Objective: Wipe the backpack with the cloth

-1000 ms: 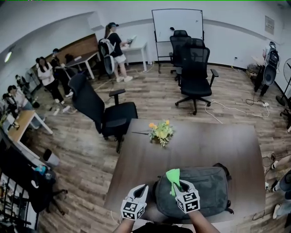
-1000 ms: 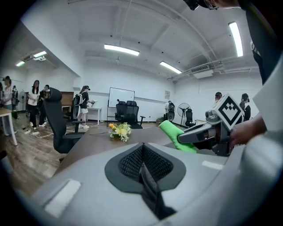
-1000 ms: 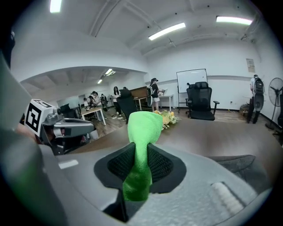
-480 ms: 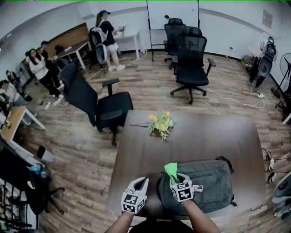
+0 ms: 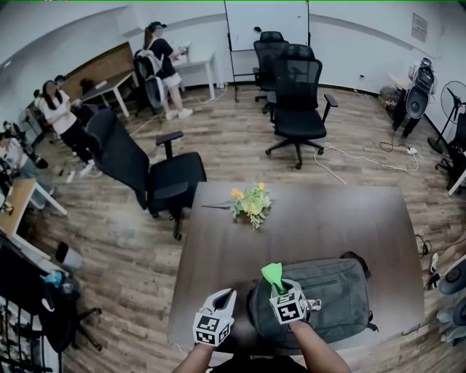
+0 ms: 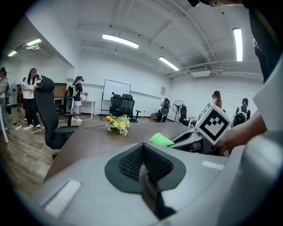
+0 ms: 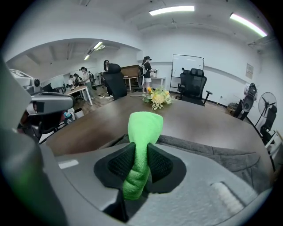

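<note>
Nearest the camera, the R gripper (image 7: 140,161) was clamped on the cloth (image 7: 143,128), jaws pinching the green fabric at its middle. The cloth's long axis ran along the jaws, its free end sticking up and fwd, away from the person and toward the flowers (image 5: 250,205). The pinched tail hung down behind the pads. Whether the cloth touched anything below could not be told.

Beside it, the L gripper (image 5: 224,297) was over the table's (image 5: 328,218) near edge, just left of the backpack (image 5: 342,299), jaws pressed together w/ nothing between them. Both grippers pointed fwd and were near each other but apart.

The grey backpack lay flat at the table's near edge, right of centre, long axis running left-right across the person's view. Its left end was under the R gripper and a dark loop showed at its far-right corner. A zip line ran along its length.

Mid-table, the flowers, yellow and orange w/ green leaves, lay well apart from the backpack, toward the far-left side.

Beyond the table, a black chair (image 5: 156,175) was at its far-left corner and more chairs (image 5: 297,102) were grouped further back on the wood floor. A whiteboard (image 5: 266,22) was against the back wall. Several people stood near desks at far left.
</note>
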The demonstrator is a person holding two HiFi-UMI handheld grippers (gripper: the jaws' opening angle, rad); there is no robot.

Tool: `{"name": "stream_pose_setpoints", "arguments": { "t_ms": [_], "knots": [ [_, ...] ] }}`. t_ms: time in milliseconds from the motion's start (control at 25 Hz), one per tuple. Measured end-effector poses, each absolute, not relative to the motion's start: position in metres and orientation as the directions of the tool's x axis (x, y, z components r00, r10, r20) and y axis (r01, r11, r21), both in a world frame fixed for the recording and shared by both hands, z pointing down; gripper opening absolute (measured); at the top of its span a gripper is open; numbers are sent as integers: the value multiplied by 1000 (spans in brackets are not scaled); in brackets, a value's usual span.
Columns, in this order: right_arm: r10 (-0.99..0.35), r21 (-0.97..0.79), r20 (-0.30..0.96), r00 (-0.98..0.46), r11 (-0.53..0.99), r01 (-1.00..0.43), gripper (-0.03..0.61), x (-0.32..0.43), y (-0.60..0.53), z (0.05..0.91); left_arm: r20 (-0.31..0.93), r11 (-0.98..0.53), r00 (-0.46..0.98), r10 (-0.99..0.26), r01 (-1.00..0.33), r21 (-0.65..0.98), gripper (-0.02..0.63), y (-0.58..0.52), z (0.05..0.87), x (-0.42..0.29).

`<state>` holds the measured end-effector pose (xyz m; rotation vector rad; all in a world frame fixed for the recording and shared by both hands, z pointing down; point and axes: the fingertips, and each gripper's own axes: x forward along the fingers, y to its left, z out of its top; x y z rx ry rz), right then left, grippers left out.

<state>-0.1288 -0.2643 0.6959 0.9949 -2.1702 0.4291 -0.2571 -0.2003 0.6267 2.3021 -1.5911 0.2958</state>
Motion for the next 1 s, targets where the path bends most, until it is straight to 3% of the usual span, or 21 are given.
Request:
{"name": "stream_pose_setpoints", "arguments": {
  "t_ms": [1000],
  "knots": [
    [-633, 194, 756, -170, 463, -865, 86, 55, -310, 690, 357, -397, 427, -831, -904, 156, 18, -228, 635, -186]
  ]
}}
